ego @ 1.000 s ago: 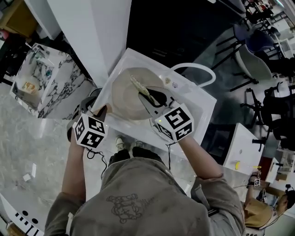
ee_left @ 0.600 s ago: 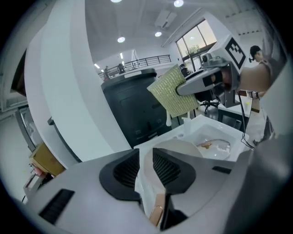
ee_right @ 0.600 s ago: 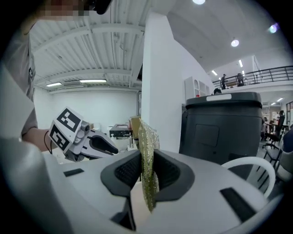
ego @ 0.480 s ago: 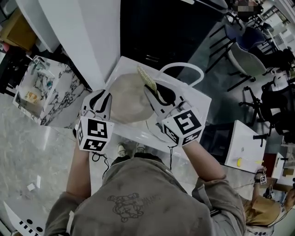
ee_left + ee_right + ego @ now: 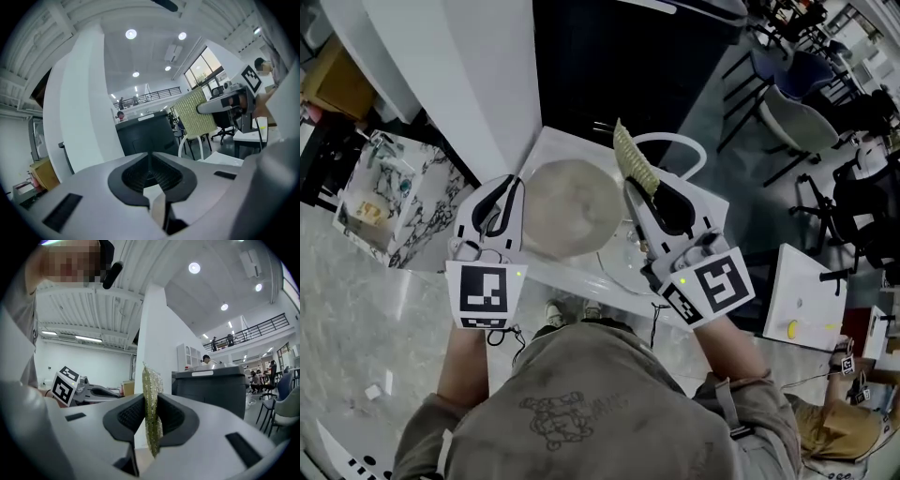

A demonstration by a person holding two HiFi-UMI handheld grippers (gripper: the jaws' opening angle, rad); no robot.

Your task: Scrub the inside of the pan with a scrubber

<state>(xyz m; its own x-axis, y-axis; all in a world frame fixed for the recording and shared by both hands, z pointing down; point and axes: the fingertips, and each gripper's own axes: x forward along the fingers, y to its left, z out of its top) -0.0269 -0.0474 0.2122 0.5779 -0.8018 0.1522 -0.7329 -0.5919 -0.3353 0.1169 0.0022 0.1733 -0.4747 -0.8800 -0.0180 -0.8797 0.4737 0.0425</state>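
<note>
The pan (image 5: 569,220) is a round beige dish lying in a white sink (image 5: 546,142). My left gripper (image 5: 512,184) hovers at the pan's left rim, jaws shut with nothing between them; in the left gripper view the left gripper (image 5: 150,157) points out into the room. My right gripper (image 5: 639,193) is shut on a yellow-green mesh scrubber (image 5: 634,157), held above the pan's far right edge. In the right gripper view the scrubber (image 5: 151,413) stands upright between the jaws of the right gripper (image 5: 151,405). The scrubber (image 5: 197,114) also shows from the left gripper view.
A white curved tube (image 5: 679,139) arches over the sink's far right corner. A marble-patterned stand (image 5: 386,192) sits at the left, a white pillar (image 5: 441,66) and dark cabinet (image 5: 609,56) behind. Chairs (image 5: 806,94) and a white table (image 5: 802,300) are at the right.
The right gripper has lifted the scrubber out of the pan, up and toward the far right. The left gripper's jaws have gone from open at the pan's rim to shut.
</note>
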